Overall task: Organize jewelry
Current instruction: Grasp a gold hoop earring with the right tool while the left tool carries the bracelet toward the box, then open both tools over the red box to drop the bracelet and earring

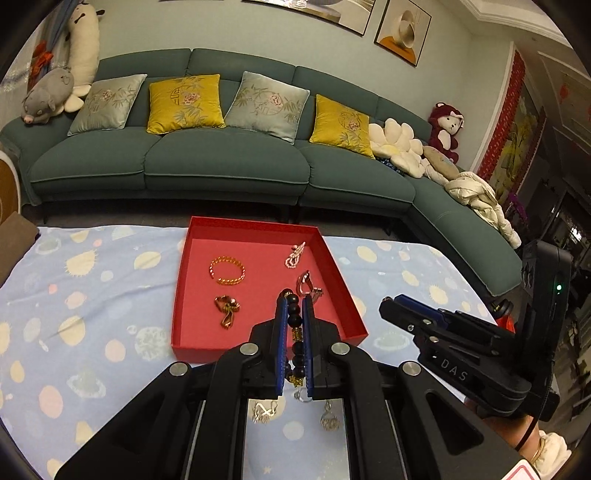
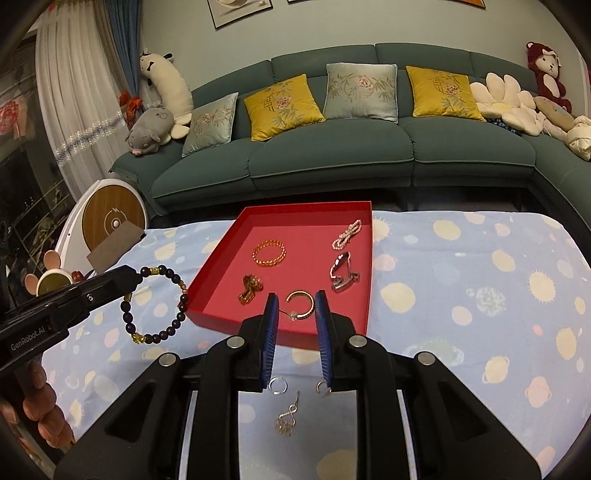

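Teal sectional sofa (image 2: 332,147) against pale wall (image 1: 258,37), with yellow and grey cushions (image 2: 282,105) (plush toys (image 2: 151,131) at both ends); framed prints (image 1: 402,31) above, sheer curtain (image 2: 70,110) at left.

Beyond the far edge of the table I noted a teal sectional sofa (image 2: 332,162) carrying yellow cushions (image 2: 282,105) and pale blue cushions (image 2: 360,92). A grey plush pig (image 2: 149,131) lay on its left arm; a maroon plush monkey (image 2: 546,70) sat at its right end.
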The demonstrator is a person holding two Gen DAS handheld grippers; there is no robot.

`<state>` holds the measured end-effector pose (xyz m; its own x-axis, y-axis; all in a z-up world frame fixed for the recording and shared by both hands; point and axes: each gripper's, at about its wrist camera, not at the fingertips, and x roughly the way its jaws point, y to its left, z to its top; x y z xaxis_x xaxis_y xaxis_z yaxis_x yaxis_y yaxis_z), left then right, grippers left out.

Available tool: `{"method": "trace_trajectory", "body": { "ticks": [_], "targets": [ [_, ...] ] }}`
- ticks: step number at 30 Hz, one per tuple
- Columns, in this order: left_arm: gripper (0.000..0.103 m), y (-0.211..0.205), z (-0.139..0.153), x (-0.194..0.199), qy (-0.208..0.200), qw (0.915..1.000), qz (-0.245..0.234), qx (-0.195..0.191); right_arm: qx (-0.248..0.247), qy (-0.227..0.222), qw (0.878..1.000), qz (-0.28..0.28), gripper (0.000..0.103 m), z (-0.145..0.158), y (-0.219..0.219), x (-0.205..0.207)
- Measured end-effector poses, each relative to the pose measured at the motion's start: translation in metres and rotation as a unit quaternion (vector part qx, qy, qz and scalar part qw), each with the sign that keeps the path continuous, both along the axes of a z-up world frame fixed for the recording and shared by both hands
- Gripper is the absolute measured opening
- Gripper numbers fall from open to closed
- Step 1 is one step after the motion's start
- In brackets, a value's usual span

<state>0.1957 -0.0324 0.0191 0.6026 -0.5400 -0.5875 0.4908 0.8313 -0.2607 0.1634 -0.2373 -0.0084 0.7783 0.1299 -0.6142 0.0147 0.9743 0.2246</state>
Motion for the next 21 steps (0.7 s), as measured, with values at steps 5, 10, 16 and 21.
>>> {"method": "trace_trajectory", "body": {
  "ticks": [5,10,16,21],
  "targets": [
    [0.005,-0.018,-0.02,0.036,0.034,0.9993,-0.009,-0.014,0.006,0.018,1.0,-0.005,0.019,-0.019,-0.004,0.034],
    [0.005,-0.037,-0.049,0.059,0.054,0.9985,-0.008,0.006,0.004,0.041,0.999,-0.006,0.019,-0.047,-0.002,0.055],
    [0.008,-0.048,-0.077,0.072,0.071,0.9972,0.001,0.025,0.002,0.057,0.998,-0.007,0.021,-0.071,-0.003,0.069],
    [0.02,-0.039,-0.083,0.076,0.084,0.9959,0.028,0.018,-0.001,0.048,0.999,-0.017,0.031,-0.073,-0.004,0.068]
  ]
}}
